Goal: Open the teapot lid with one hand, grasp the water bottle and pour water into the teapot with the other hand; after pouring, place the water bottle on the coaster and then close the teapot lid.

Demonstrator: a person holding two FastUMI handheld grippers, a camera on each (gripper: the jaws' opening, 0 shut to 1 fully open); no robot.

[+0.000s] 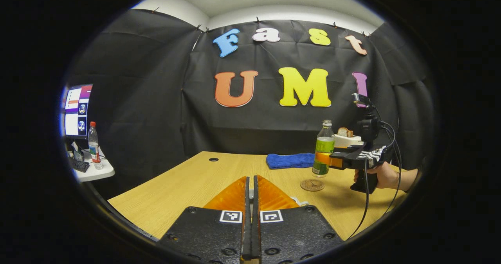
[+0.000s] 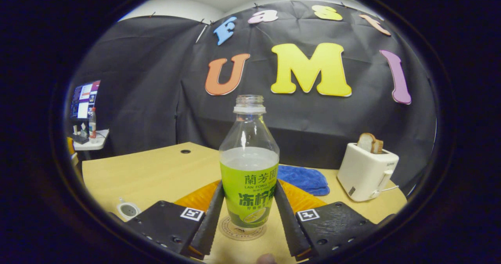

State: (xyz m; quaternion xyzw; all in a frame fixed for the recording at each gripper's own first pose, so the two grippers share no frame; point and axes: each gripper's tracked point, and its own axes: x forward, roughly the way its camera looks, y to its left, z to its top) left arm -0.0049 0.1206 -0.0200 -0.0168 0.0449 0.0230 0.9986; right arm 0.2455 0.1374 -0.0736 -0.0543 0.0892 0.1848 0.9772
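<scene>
Water bottle (image 2: 249,166) is gripped upright above the coaster (image 2: 242,231) by the right hand-held gripper (image 2: 249,213), while the left hand-held gripper (image 1: 251,195) is clenched empty.

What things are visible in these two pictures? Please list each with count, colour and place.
water bottle: 1, clear with green label, uncapped, above the coaster
coaster: 1, brown, round, on the table
table: 1, light wood
cloth: 1, blue, at the table's far edge
toaster: 1, white, holding bread, far right on the table
second bottle: 1, clear with red cap, on a white side table
monitor: 1, lit, far left
hand: 1, holding the right gripper
left gripper: shut, empty
right gripper: fingers on both sides of the water bottle
</scene>
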